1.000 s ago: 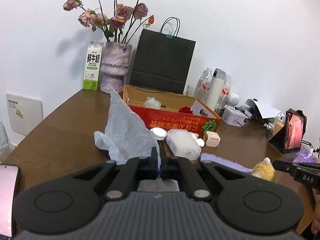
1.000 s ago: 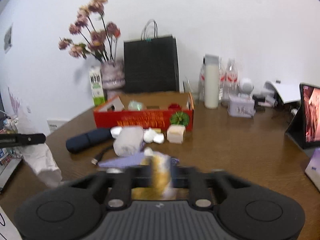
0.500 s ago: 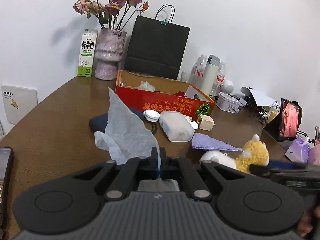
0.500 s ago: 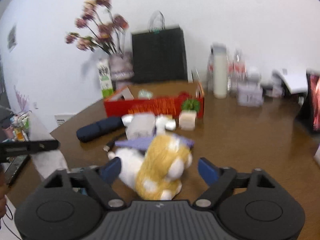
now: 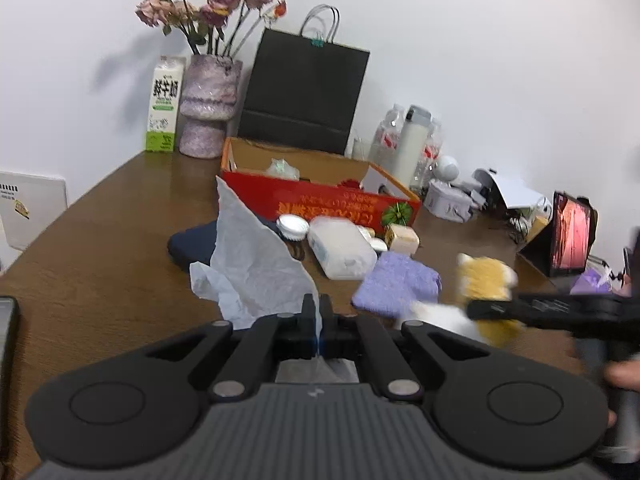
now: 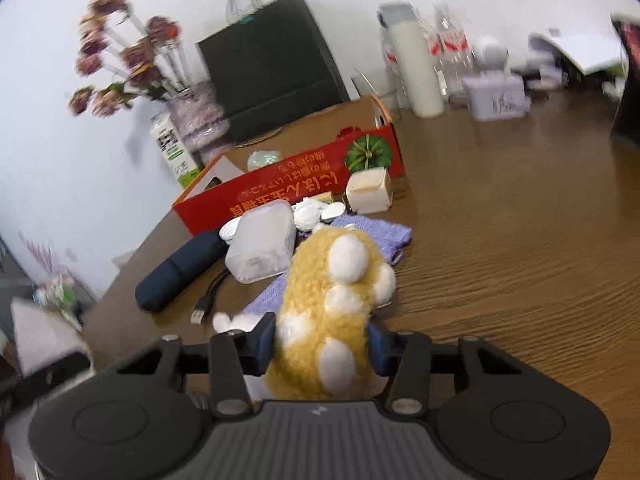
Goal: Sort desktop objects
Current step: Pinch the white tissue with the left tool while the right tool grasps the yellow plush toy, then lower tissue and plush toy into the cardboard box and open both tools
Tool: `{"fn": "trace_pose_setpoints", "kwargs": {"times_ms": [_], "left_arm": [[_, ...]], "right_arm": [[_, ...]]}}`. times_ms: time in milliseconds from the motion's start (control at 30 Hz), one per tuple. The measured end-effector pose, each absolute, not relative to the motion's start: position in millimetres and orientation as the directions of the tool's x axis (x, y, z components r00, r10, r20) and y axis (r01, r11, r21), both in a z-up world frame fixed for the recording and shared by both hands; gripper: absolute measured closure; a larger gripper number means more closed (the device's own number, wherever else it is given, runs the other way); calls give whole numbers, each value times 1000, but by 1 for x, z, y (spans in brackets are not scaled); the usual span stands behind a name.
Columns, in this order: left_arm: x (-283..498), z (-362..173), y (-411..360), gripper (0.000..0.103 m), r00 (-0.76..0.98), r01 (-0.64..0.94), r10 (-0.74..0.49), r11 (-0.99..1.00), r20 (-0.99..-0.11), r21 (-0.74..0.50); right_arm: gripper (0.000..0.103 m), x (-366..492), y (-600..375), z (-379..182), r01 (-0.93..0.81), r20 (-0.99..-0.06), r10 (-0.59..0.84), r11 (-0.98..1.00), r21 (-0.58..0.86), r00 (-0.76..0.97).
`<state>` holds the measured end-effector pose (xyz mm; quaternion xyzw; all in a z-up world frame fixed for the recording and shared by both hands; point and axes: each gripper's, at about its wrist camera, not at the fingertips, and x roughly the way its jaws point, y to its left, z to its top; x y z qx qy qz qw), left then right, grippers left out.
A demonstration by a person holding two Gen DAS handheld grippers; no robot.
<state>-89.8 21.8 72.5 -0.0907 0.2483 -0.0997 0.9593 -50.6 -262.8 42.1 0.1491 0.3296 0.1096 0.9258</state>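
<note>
While my right tongs [image 6: 322,346] are closing around the plush toy [image 6: 332,308], released a moment ago near the desk's [image 6: 520,240] front edge | left tongs [image 5: 317,312] pinch the tissue [image 5: 252,268] | regrasp under way.

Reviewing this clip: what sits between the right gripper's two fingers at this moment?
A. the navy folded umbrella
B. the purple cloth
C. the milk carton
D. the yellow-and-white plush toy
D: in the right wrist view the plush toy fills the gap of the right gripper, whose jaws are closing on it.

Cloth [image 5: 398,283] before box [image 5: 320,204]
</note>
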Motion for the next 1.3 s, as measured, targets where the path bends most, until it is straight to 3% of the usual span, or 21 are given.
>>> {"fn": "trace_pose_setpoints", "kwargs": {"times_ms": [67, 167, 433, 600, 733, 833, 967, 1033, 1133, 1200, 1300], "left_arm": [[-89, 78, 27, 101, 862, 142, -239, 960, -448, -239], [-87, 86, 29, 101, 870, 148, -247, 957, -426, -251], [-57, 126, 27, 101, 910, 177, -234, 966, -343, -190], [3, 162, 25, 101, 910, 224, -262, 963, -323, -149], [93, 190, 23, 101, 874, 257, -298, 954, -384, -156], [164, 188, 16, 101, 850, 243, -263, 964, -457, -104], [264, 139, 12, 101, 753, 172, -209, 978, -624, -120], [294, 110, 8, 101, 728, 149, -170, 985, -665, -89], [328, 74, -1, 101, 700, 126, -85, 992, -709, 5], [344, 53, -3, 101, 638, 115, -74, 993, -766, 0], [353, 35, -11, 100, 576, 126, -4, 988, -818, 84]], "right_arm": [[58, -67, -277, 55, -140, -574, 333, 924, 355, 748], [58, -91, -291, 76, -133, -581, 257, 960, 248, 772], [57, -94, -302, 127, -205, -463, 314, 941, 270, 829], [57, -36, -287, 157, -220, -415, 281, 957, 189, 865], [57, 56, -278, 183, -221, -400, 266, 963, 155, 877], [57, 144, -267, 185, -221, -455, 265, 964, 149, 850], [57, 256, -248, 149, -205, -618, 223, 973, 101, 754], [57, 299, -238, 120, -202, -710, 207, 975, 93, 673], [57, 328, -226, 83, -193, -797, 110, 981, -9, 594], [54, 339, -220, 68, -191, -821, 45, 979, -78, 569], [54, 349, -225, 67, -176, -860, 50, 983, -46, 507]]}}
